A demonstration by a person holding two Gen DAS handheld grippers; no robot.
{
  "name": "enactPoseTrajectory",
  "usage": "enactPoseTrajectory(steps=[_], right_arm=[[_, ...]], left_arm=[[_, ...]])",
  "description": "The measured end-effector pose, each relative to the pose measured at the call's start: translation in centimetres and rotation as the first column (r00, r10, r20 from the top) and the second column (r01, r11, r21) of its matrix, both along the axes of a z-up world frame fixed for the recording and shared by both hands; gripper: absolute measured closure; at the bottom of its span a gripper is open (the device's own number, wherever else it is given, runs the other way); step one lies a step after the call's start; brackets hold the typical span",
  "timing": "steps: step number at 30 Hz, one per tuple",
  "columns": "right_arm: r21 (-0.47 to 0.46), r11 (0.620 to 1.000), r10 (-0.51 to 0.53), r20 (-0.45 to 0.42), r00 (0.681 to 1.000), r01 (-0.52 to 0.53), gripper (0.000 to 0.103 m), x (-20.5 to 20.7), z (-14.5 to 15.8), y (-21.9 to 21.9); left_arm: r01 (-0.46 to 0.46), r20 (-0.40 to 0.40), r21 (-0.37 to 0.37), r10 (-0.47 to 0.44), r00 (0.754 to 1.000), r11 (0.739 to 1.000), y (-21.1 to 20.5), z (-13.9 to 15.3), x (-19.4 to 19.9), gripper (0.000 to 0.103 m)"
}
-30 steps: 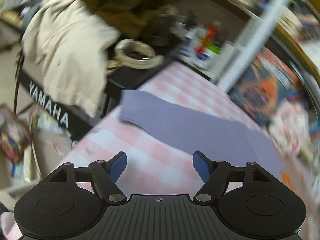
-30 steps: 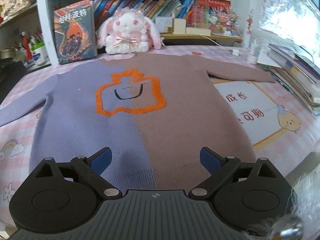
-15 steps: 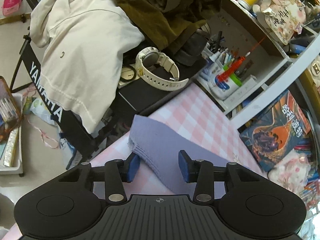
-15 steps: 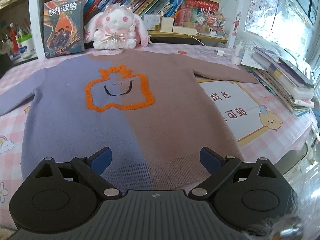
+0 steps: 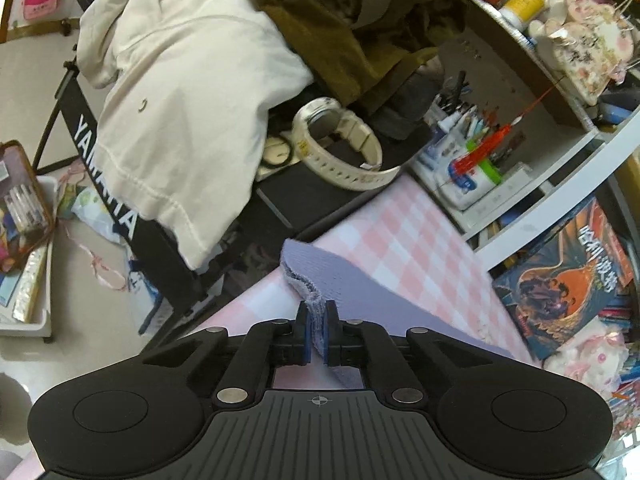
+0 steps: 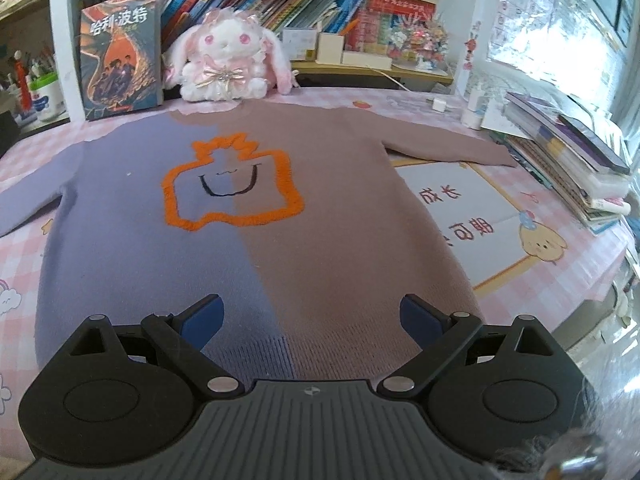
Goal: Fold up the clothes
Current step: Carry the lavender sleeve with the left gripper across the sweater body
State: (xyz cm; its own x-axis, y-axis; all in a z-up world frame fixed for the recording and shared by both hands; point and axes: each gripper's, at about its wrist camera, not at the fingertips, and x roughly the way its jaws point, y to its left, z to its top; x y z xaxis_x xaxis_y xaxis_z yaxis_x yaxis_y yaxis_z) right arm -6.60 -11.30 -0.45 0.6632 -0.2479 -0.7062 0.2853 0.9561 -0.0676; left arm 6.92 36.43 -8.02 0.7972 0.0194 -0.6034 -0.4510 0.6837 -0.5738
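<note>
Left hand-held gripper (image 5: pixel 316 330) clamped on the ribbed cuff of the lilac-and-mauve knitted sweater (image 6: pixel 256 216) spread flat on the pink checked worktop (image 5: pixel 404 240), right hand-held gripper (image 6: pixel 312 314) spread wide above its hem, white pen holder (image 5: pixel 476 184) crammed with pens nearby.

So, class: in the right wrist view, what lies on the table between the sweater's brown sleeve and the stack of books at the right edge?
In the right wrist view, nothing lies between the brown sleeve and the stack of books; only bare pink checked tablecloth shows.
</note>
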Motion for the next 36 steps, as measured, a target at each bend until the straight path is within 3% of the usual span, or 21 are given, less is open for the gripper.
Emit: enactPoseTrajectory(steps=[8, 19, 26, 36], right_arm=[[0.028, 0.998, 0.051, 0.014, 0.999, -0.051, 0.008, 1.5, -0.4, -2.8], [0.076, 0.985, 0.149, 0.059, 0.987, -0.153, 0.008, 4.6, -0.1, -10.7], [0.100, 0.968, 0.223, 0.092, 0.971, -0.232, 0.008, 5.9, 0.1, -16.3], [0.162, 0.940, 0.294, 0.067, 0.954, -0.301, 0.008, 7.2, -1.6, -21.1]], left_arm=[[0.038, 0.108, 0.059, -0.044, 0.993, 0.998, -4.8, 4.0, 0.5, 0.100], [0.106, 0.225, 0.117, -0.130, 0.966, 0.987, -18.1, 9.3, 3.5, 0.100], [0.170, 0.238, 0.153, -0.204, 0.950, 0.973, -27.4, 10.8, 5.2, 0.100], [0.274, 0.193, 0.231, -0.320, 0.928, 0.934, -38.0, 10.9, 7.5, 0.100]])
